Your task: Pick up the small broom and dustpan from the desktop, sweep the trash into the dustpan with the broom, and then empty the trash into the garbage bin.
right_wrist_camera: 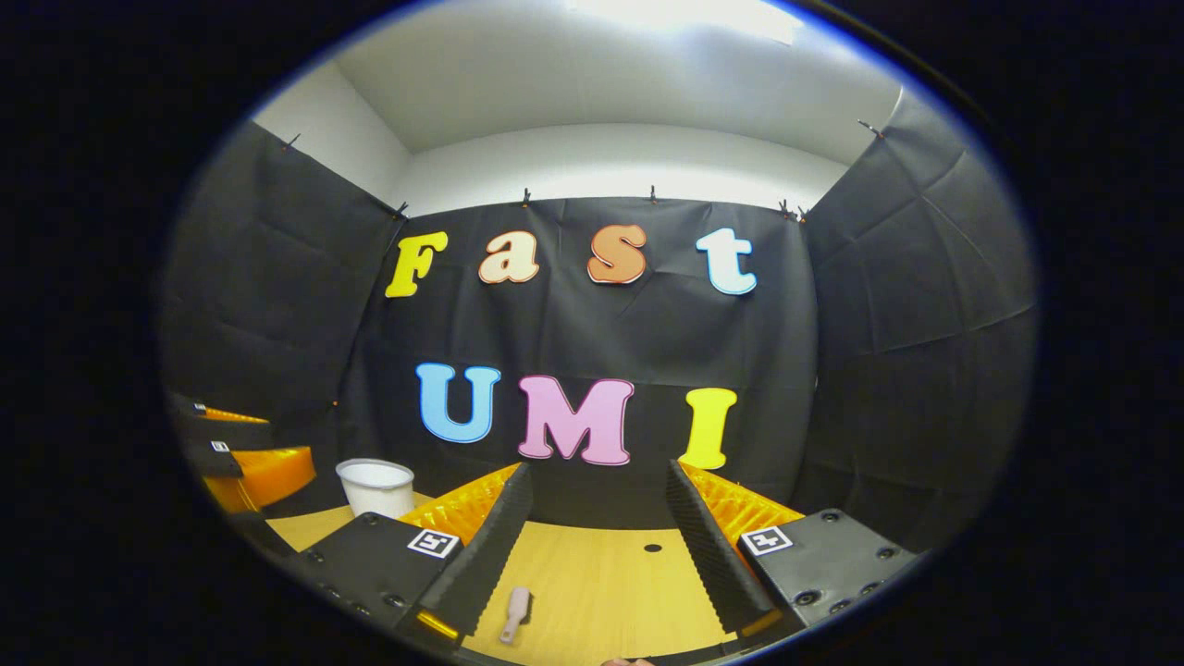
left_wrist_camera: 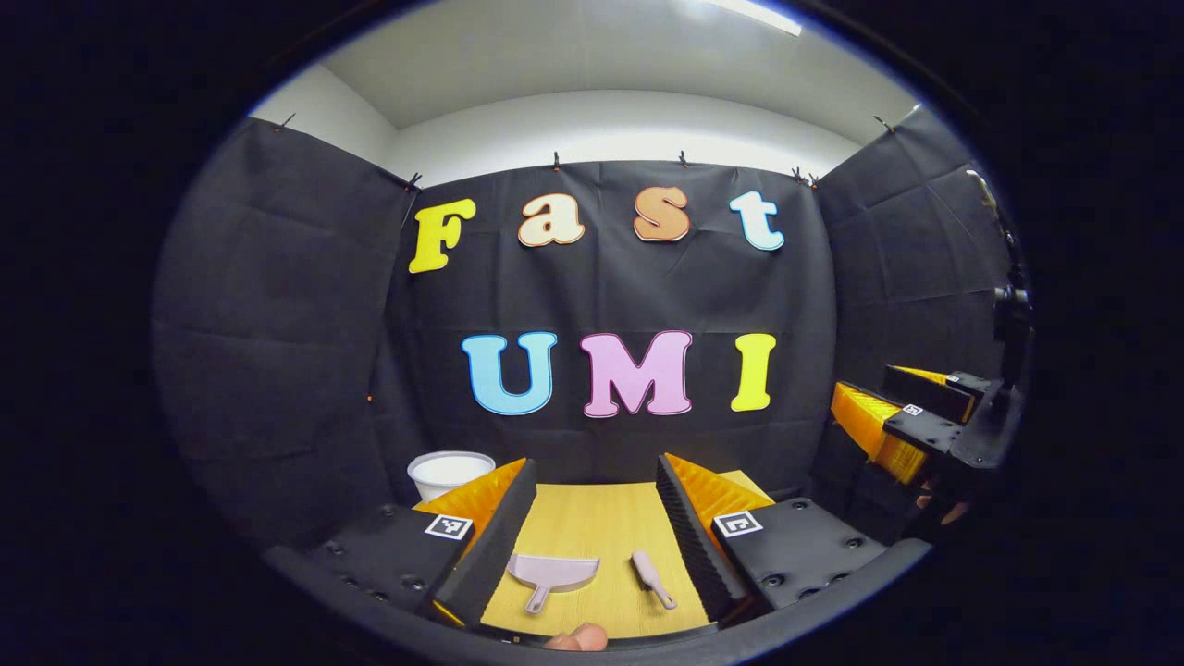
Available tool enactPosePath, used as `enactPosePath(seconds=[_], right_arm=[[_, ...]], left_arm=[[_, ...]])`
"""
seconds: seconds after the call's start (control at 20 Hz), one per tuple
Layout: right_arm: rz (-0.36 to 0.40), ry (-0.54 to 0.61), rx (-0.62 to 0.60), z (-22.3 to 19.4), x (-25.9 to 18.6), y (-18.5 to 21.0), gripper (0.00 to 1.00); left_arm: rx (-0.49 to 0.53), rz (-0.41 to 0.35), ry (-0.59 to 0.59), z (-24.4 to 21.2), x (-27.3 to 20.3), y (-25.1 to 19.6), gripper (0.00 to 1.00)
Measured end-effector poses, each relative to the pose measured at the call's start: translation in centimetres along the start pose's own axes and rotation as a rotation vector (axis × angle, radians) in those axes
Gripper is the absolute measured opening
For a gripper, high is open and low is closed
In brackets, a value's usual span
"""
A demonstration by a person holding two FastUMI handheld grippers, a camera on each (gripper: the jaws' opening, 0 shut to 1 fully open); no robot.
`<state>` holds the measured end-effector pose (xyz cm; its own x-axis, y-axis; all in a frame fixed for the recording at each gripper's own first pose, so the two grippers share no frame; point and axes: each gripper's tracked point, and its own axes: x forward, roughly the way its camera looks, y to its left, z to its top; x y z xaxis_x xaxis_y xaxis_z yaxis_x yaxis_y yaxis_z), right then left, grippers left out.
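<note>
A small lilac dustpan (left_wrist_camera: 553, 575) lies on the wooden desktop (left_wrist_camera: 592, 518) with its handle toward me, and the small broom (left_wrist_camera: 653, 578) lies just right of it. My left gripper (left_wrist_camera: 596, 464) hovers above and behind them, open, with both objects framed between its fingers. In the right gripper view the broom (right_wrist_camera: 515, 613) lies low on the desktop (right_wrist_camera: 601, 573), near the left finger of my right gripper (right_wrist_camera: 598, 467), which is open and holds nothing. Each gripper hangs apart from both tools.
A white garbage bin (left_wrist_camera: 450, 472) stands at the back left of the desk, also the white bin (right_wrist_camera: 375, 486). The right gripper (left_wrist_camera: 869, 393) hangs far right; the left gripper (right_wrist_camera: 264, 444) far left. A small dark spot (right_wrist_camera: 652, 548) marks the wood. A fingertip (left_wrist_camera: 578, 636) shows below.
</note>
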<state>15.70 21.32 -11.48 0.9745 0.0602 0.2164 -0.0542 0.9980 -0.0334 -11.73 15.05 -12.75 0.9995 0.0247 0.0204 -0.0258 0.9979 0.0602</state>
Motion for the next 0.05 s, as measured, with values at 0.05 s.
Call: enactPosePath(seconds=[0.05], right_arm=[[-0.002, 0.006, -0.004, -0.13, 0.31, 0.34, 0.89]], left_arm=[[-0.001, 0.004, -0.015, 0.41, -0.19, 0.33, 0.77]])
